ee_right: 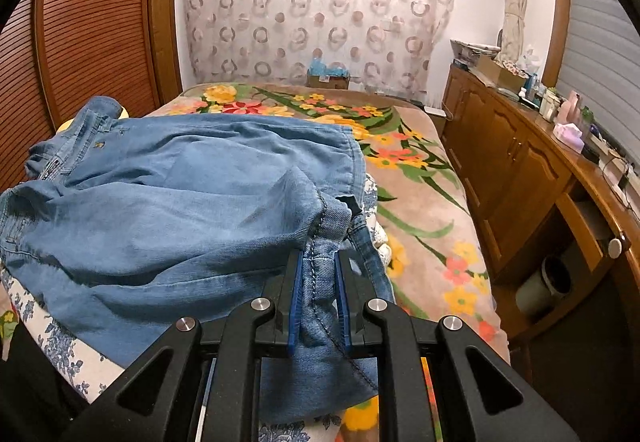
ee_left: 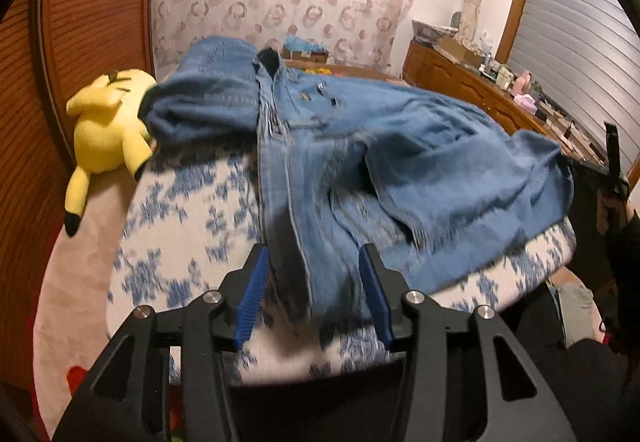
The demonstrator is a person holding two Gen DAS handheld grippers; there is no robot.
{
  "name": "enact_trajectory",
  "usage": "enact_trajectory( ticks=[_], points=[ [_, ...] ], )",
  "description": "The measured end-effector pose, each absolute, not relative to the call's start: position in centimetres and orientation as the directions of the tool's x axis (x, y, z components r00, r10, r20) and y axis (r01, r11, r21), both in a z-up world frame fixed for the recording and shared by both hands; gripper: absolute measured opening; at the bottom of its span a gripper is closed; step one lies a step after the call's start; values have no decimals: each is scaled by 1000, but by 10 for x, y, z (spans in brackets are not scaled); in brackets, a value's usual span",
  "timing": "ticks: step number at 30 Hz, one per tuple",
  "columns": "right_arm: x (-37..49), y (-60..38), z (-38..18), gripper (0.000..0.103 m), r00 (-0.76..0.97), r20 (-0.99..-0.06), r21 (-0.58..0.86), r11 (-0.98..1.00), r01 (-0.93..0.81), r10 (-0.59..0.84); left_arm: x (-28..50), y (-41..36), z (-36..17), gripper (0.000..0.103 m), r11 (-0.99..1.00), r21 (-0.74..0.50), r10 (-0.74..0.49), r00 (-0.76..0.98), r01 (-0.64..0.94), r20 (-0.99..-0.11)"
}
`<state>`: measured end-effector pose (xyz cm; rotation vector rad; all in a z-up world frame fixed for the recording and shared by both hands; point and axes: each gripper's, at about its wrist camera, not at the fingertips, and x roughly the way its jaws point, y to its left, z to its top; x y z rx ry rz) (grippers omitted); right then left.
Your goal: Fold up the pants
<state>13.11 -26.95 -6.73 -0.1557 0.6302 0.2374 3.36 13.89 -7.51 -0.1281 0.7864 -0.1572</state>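
Blue denim pants (ee_left: 360, 146) lie spread over a blue-and-white floral cloth on the bed, waistband at the far end. My left gripper (ee_left: 316, 262) is open, its blue pads wide apart above the near edge of the denim, pressing on nothing. In the right wrist view the pants (ee_right: 180, 194) bunch up in loose folds, and my right gripper (ee_right: 318, 262) is shut on a stitched hem edge of the pants (ee_right: 324, 266), which hangs down between the pads. The right gripper (ee_left: 612, 162) shows at the far right of the left wrist view, held by a hand.
A yellow plush toy (ee_left: 108, 130) lies at the bed's left side by the wooden slatted door (ee_left: 80, 22). A flowered blanket (ee_right: 420, 202) covers the bed on the right. A wooden sideboard (ee_right: 520, 170) with clutter runs along the right wall.
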Motion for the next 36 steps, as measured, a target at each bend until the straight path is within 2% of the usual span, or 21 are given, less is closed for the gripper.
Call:
enact_trajectory(
  ticks=[7, 11, 14, 16, 31, 36],
  points=[
    [133, -278, -65, 15, 783, -598, -58, 964, -259, 174, 35, 128, -93, 47, 973, -192, -229, 671, 130, -706],
    [130, -282, -66, 15, 786, -592, -46, 967, -252, 176, 35, 121, -94, 24, 975, -159, -220, 668, 153, -710],
    [126, -286, -63, 15, 795, -580, -38, 969, -244, 177, 34, 117, -89, 14, 973, -149, -231, 669, 178, -706],
    [121, -289, -59, 15, 803, -570, -31, 972, -233, 174, 33, 113, -81, 12, 976, -110, -211, 687, 188, -695],
    [56, -308, 15, 15, 917, -353, -17, 978, -206, 187, 37, 128, 30, 11, 982, -98, -190, 870, 163, -455],
    [42, -306, 24, 15, 933, -306, -33, 977, -209, 189, 48, 131, 46, 11, 985, -81, -175, 892, 155, -416]
  ],
)
